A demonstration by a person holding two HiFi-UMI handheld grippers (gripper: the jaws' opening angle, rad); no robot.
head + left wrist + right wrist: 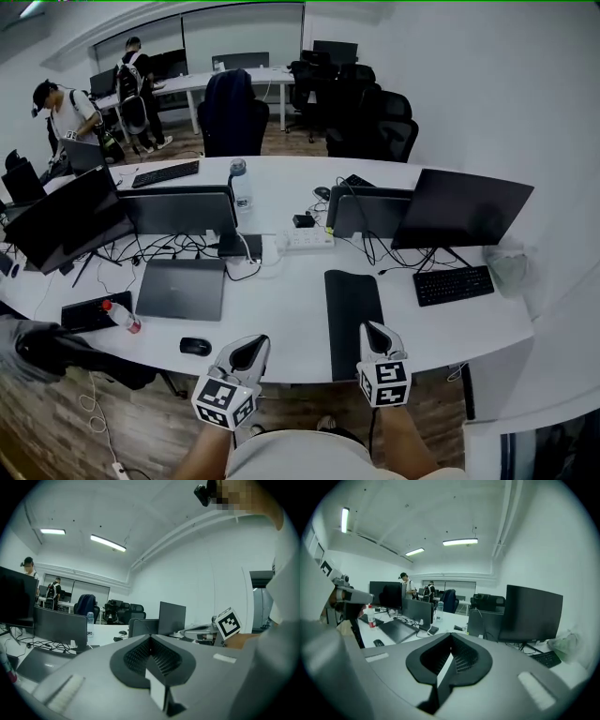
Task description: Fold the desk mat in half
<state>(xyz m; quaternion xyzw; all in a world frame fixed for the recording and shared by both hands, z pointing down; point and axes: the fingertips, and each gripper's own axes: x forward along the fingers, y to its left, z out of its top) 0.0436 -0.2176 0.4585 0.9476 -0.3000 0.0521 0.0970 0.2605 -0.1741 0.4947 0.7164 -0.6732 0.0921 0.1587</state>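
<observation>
Toward five o'clock on the white worktop (281,314) lies the dark desk mat (352,305), flat, its long side running from the near edge toward twelve. It looks thin, light and limp, probably grippy underneath, so a pinch at a near corner should peel it up without sliding. The right gripper (374,330) hangs over its near end and the left gripper (250,347) is off the mat at its nine o'clock. Both have their jaws closed on nothing. A keyboard (454,284) sits at the mat's three, and cables (375,248) and a monitor (461,208) crowd its twelve. A laptop (182,289) and mouse (195,346) lie well apart at nine.
</observation>
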